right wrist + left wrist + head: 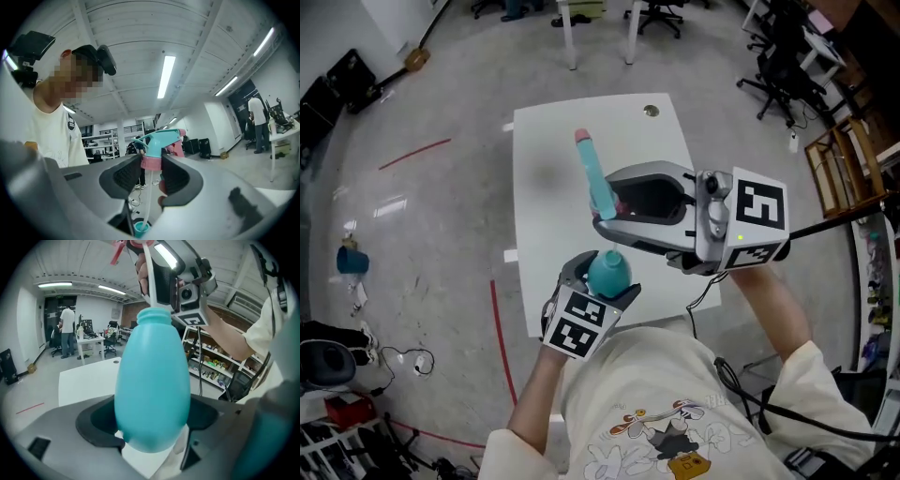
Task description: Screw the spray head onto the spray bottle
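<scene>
Landmark: the teal, egg-shaped spray bottle (pixel 152 385); all places below are given from it.
Left hand-held gripper (pixel 602 284): I have it closed on the lower belly of the spray bottle, one jaw on each side, pads touching the plastic.
Spray bottle, attitude: upright in my left grip, held off the tabletop, with its neck (pixel 153 314) uppermost and open.
Right hand-held gripper (pixel 151 172): clamped on the spray head, above the spray bottle; the two ribbed pads press the pink collar (pixel 151 162) from either side.
Spray head (pixel 161 138): teal body with a pink nozzle tip, above the spray bottle and tilted in the head view, nozzle end pointing away from me.
Collar to neck: apart; the collar stands well above the spray bottle's neck and is not seated on it.
Dip tube (pixel 146 197): pale and thin, hanging from the collar straight down to the spray bottle; its lower end meets the open mouth. How far it goes inside, I cannot tell.
Tabletop (pixel 553 187): white, lying below and beyond the spray bottle, bare where it shows.
Floor (pixel 441 234): grey, to the left of the spray bottle in the head view, marked with a red line (pixel 499 328).
Background: a person in a white shirt (pixel 68 329) stands by desks far behind the spray bottle.
</scene>
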Action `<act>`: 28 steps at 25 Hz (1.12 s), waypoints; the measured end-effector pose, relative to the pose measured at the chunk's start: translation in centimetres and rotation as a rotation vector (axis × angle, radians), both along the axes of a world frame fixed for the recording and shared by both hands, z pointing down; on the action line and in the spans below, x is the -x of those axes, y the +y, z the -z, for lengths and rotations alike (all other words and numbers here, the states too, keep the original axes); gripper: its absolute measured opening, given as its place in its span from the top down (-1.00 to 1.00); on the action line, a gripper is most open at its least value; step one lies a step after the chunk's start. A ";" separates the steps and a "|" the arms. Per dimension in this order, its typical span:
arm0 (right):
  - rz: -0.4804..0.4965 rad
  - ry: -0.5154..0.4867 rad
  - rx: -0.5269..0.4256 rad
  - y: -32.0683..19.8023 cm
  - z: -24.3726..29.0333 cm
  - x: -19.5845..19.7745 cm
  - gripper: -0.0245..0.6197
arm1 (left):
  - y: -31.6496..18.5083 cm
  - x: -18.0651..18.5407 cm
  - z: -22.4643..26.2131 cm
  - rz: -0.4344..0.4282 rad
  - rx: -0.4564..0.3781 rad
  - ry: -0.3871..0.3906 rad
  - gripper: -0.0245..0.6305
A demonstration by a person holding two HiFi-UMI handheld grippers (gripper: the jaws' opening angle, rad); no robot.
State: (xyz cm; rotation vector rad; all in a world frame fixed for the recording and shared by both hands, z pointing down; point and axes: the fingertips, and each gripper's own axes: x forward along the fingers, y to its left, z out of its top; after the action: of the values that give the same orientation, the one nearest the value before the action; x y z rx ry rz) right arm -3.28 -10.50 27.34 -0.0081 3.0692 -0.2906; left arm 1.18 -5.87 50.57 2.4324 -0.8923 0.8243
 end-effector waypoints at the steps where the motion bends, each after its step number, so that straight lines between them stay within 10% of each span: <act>1: 0.001 0.005 0.001 0.3 -0.3 0.0 0.49 | 0.0 -0.2 0.5 -0.002 -0.007 0.013 -0.34; 12: 0.065 -0.066 0.069 2.2 -1.2 -2.9 0.49 | -0.9 -2.4 9.6 -0.170 -0.076 0.098 -0.34; 28: 0.280 -0.196 0.089 4.8 4.2 -5.5 0.49 | 3.2 -4.8 15.8 -0.548 0.074 0.191 -0.34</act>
State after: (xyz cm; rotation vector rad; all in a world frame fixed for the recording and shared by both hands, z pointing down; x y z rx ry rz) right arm 2.21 -5.70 23.15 0.4218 2.8548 -0.4143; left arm 5.97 -2.64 34.78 2.6644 -0.1139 0.7612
